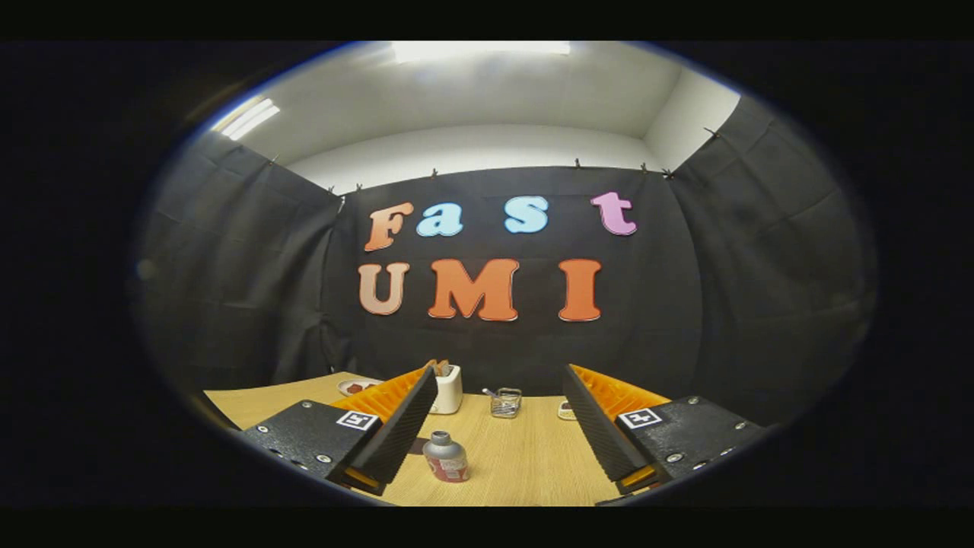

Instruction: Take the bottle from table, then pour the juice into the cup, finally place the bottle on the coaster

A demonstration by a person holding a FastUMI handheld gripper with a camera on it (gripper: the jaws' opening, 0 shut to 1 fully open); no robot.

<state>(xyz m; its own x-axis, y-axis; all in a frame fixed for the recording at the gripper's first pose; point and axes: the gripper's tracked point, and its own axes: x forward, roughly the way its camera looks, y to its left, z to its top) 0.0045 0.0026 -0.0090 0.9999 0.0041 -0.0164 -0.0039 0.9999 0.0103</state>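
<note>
- Claw (498, 445) hangs above the worktop (525, 457), fingers wide apart, gripping nothing.
- Bottle (446, 457) stands upright between the fingers, nearer the left one, long axis vertical, grey cap up.
- Glass cup (505, 403) waits well beyond it; the dark patch beside the bottle may be the coaster, hard to tell.
- Nothing done yet, by the look of it: grab, pour and placing all remain.

Black claw (498, 426), ribbed fingers, orange backing, square markers, silver screws

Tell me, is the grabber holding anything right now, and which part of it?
Nothing is held. The gripper is open, and the bottle stands on the table between its fingers, untouched.
</note>
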